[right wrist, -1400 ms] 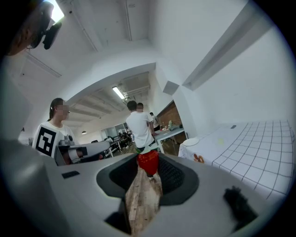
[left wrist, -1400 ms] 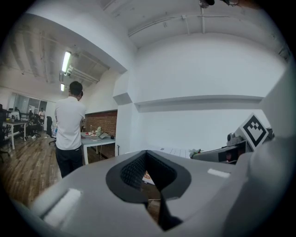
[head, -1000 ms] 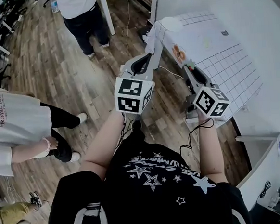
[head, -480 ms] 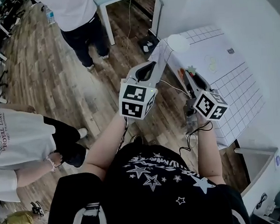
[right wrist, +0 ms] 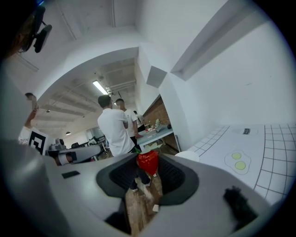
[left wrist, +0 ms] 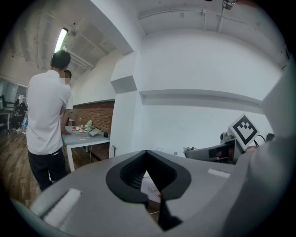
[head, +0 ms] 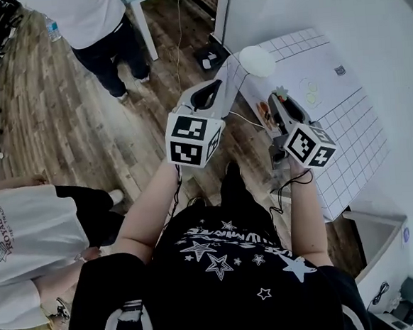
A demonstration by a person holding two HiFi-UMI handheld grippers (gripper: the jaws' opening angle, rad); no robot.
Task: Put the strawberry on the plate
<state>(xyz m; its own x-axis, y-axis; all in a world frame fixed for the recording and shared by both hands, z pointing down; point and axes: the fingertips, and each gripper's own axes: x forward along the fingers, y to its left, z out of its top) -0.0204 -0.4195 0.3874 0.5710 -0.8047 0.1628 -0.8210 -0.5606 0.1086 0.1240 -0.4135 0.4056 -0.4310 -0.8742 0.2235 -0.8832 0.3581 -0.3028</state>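
Observation:
A red strawberry (right wrist: 148,162) with a green top (head: 280,91) sits between the jaws of my right gripper (right wrist: 148,160), which is shut on it. In the head view the right gripper (head: 279,96) reaches over the near edge of the white grid-marked table (head: 345,121). A small white round plate (head: 257,60) lies at the table's corner, also seen in the right gripper view as a white plate (right wrist: 192,156) just right of the strawberry. My left gripper (head: 236,69) points at that corner beside the plate; its jaws (left wrist: 147,155) meet at the tip with nothing between them.
A person in a white shirt (head: 95,20) stands on the wooden floor ahead, and another person (head: 26,225) is at my left. A second table (left wrist: 85,135) with small items stands behind. Pale green printed circles (right wrist: 237,160) mark the table top. A cable (head: 249,118) hangs at the table's edge.
Both grippers have moved forward and slightly down toward the table corner, and the strawberry stays in the right one. The person in white has shifted toward the upper left of the head view.

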